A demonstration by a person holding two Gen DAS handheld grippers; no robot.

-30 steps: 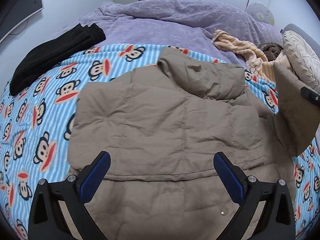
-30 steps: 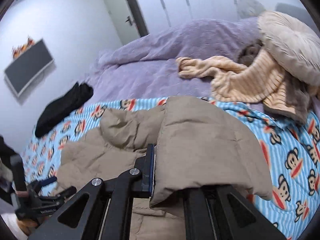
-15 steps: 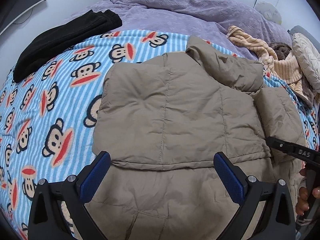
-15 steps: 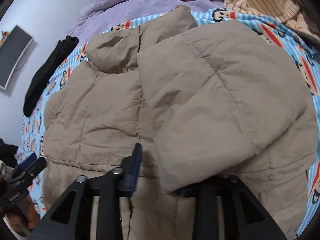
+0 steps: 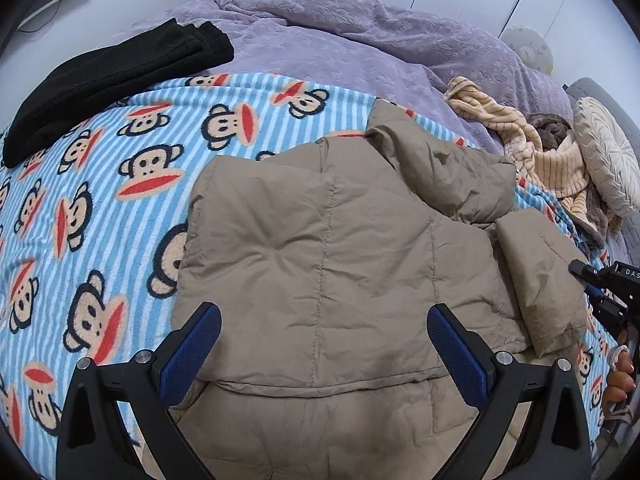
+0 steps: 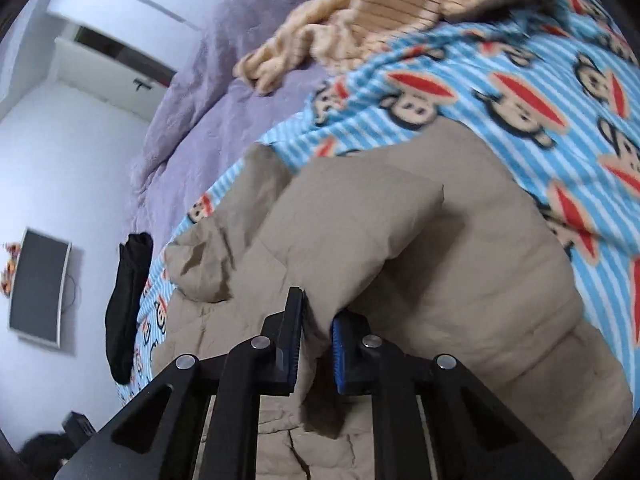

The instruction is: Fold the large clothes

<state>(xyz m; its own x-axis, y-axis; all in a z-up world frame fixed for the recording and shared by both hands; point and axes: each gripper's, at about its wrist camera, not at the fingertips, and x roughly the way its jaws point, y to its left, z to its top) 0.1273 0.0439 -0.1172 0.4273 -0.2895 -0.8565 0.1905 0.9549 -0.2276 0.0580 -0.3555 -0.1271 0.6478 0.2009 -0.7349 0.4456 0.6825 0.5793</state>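
Note:
A khaki puffer jacket (image 5: 332,240) lies spread on the monkey-print blanket (image 5: 100,208), hood (image 5: 444,168) toward the far side. Its right sleeve (image 5: 540,272) is folded in over the body. My left gripper (image 5: 324,344) hovers open above the jacket's lower part, nothing between its blue pads (image 5: 196,344). In the left wrist view my right gripper (image 5: 592,292) is at the sleeve's outer edge, with a hand (image 5: 620,376) behind it. The right wrist view shows my right gripper (image 6: 318,338) shut on a fold of the jacket sleeve (image 6: 440,260).
A folded black garment (image 5: 112,76) lies at the blanket's far left. Beyond it is a purple duvet (image 5: 340,40). A beige striped garment (image 5: 528,140) and a round cushion (image 5: 604,156) sit at the far right. A wall screen (image 6: 38,284) hangs left.
The right gripper brought the sleeve down from the air and laid it over the jacket's right side, then swung low beside it. The left gripper stayed open and shifted a little.

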